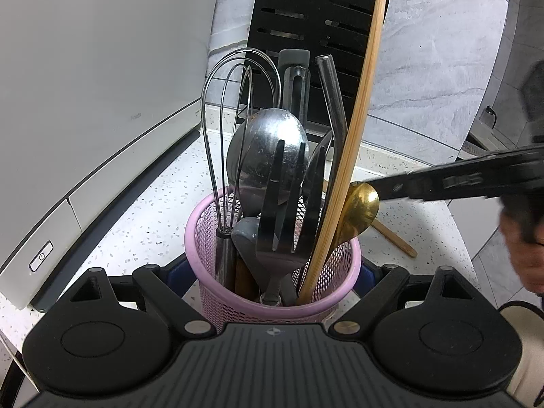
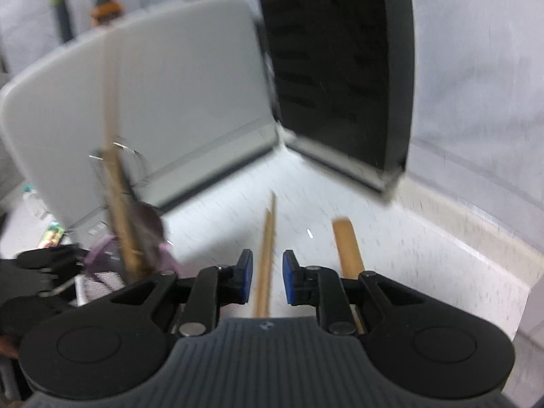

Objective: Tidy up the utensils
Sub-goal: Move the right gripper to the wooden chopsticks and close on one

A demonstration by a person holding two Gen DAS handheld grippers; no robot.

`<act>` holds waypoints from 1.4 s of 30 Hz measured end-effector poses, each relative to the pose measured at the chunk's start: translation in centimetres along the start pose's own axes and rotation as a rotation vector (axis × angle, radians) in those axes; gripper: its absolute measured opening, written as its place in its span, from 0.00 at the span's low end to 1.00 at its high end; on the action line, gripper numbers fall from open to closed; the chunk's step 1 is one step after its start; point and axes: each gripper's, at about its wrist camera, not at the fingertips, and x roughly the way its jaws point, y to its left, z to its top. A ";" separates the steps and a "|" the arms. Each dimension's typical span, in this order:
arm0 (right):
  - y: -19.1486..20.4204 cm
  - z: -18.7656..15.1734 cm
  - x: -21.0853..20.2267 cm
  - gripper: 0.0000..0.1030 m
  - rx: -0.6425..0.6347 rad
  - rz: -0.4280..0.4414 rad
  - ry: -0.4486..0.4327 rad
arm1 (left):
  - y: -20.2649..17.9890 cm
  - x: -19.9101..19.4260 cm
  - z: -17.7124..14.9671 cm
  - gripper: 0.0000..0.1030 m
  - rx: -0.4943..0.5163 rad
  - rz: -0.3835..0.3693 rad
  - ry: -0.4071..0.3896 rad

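The left gripper (image 1: 272,278) clasps the pink mesh holder (image 1: 217,238), its utensils upright. The right gripper (image 2: 267,277) is parted, pads clear of a wooden chopstick (image 2: 267,255) pointing away along the counter (image 2: 391,238).

On the white appliance (image 1: 102,102) by the counter there's a power symbol on its small button (image 1: 41,256) and a faint word along the front edge too small to read, while the marking on the black gripper arm (image 1: 462,180) is blurred past reading.
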 end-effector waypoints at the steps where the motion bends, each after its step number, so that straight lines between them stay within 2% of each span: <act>1: -0.3 0.1 0.9 0.18 0.005 -0.009 0.033 | 0.0 0.0 0.0 1.00 0.000 0.000 0.000; 7: -0.6 0.8 5.2 0.18 0.002 -0.048 0.185 | 0.2 0.0 0.1 1.00 -0.008 0.012 -0.003; 15: -0.2 1.7 7.7 0.16 -0.024 -0.044 0.274 | 0.4 0.0 0.0 1.00 -0.012 0.009 -0.008; 25: 0.2 2.4 9.2 0.11 -0.002 -0.011 0.315 | 0.5 -0.1 -0.1 1.00 -0.011 0.006 -0.008; 35: 0.6 3.0 10.1 0.10 -0.032 -0.040 0.348 | 0.6 0.0 0.0 1.00 -0.010 0.005 -0.005; 42: 1.0 4.3 11.7 0.10 -0.045 -0.055 0.408 | 0.5 0.0 0.1 1.00 -0.009 0.006 -0.001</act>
